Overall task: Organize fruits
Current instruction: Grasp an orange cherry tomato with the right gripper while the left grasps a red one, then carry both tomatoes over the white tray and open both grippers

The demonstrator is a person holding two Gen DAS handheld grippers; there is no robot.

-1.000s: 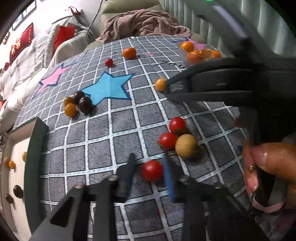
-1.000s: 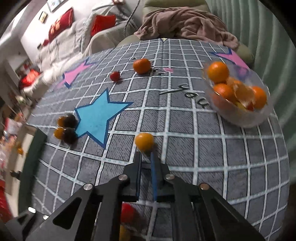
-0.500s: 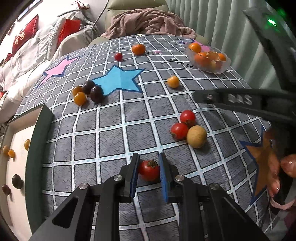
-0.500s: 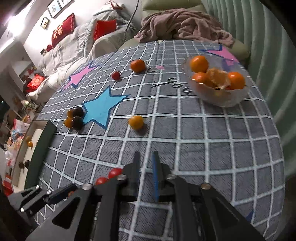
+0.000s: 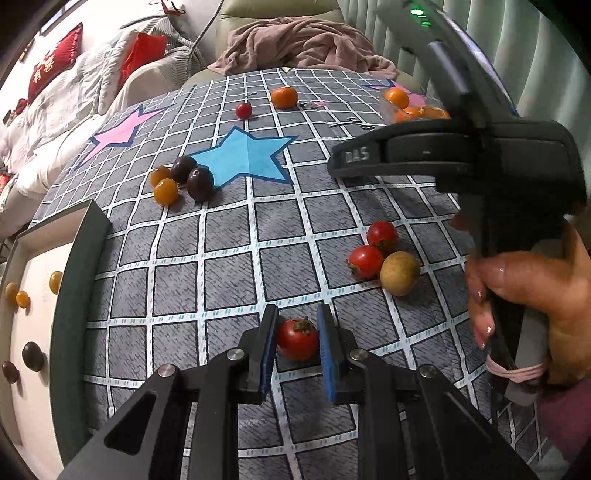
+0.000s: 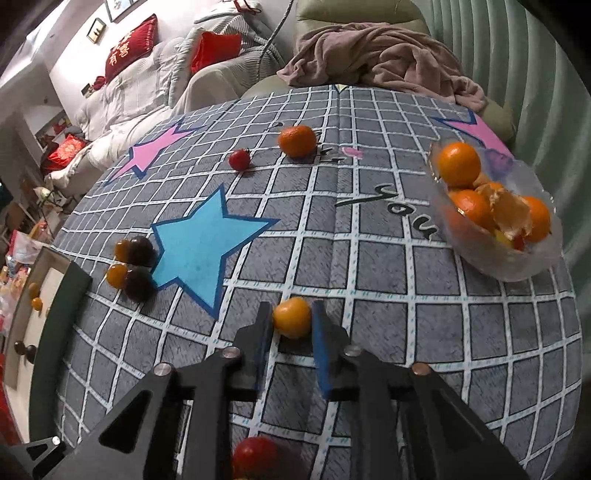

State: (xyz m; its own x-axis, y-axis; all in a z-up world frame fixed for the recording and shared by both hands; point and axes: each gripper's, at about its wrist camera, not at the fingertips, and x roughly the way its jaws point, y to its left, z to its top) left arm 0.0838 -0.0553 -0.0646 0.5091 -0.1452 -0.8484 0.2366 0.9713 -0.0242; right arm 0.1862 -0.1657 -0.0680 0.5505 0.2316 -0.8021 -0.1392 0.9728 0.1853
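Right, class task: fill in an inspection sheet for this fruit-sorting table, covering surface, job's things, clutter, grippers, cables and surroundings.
Surface: grey checked cloth with stars, lying flat.
Job's things: red, orange and dark fruits scattered loose; bowl holds oranges; tray at the left edge holds a few small fruits.
Clutter: nothing seen.
Grippers: left gripper shut on a tomato; right gripper has just been closing, pads now on a small orange.
Cables: one thin cord, off the table.
Surroundings: blanket, red cushions, curtain.
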